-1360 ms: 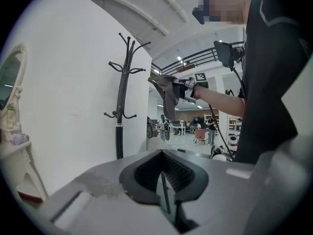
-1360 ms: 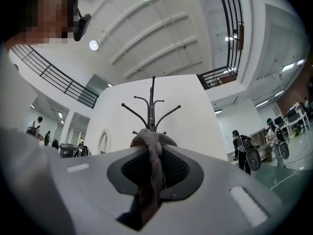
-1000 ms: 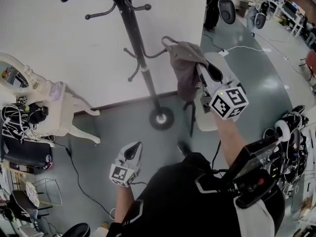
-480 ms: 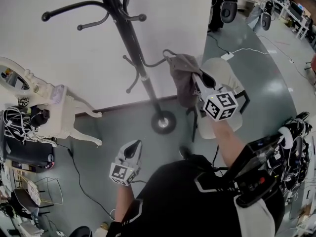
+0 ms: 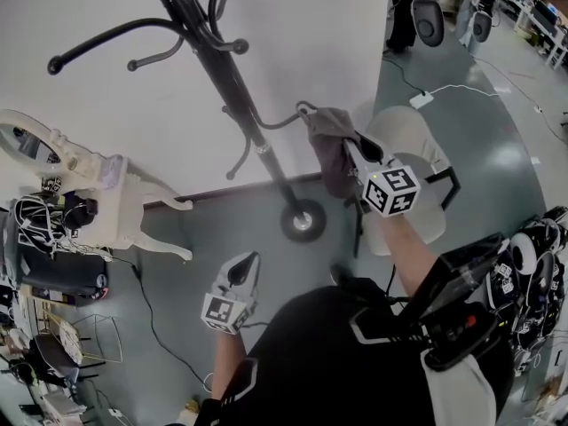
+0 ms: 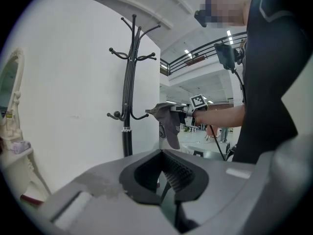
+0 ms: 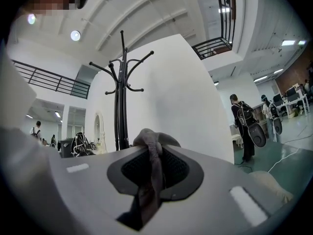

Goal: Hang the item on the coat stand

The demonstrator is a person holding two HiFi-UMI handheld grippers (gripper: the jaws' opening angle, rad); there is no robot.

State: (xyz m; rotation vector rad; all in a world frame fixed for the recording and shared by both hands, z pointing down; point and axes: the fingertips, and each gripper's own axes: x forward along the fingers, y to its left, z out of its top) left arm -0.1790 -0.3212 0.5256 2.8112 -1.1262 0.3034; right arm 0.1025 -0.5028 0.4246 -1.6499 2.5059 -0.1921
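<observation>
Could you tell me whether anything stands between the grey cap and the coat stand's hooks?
Nothing visible does. The cap, clamped in the right hand-held gripper, is right beside a lower hook of the coat stand.

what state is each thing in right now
cap, clamped in the right gripper, hanging limp, not yet on a hook
right gripper, shut on the cap, raised beside a lower hook
left gripper, shut, empty, held low
coat stand, upright, visible hooks bare
</observation>
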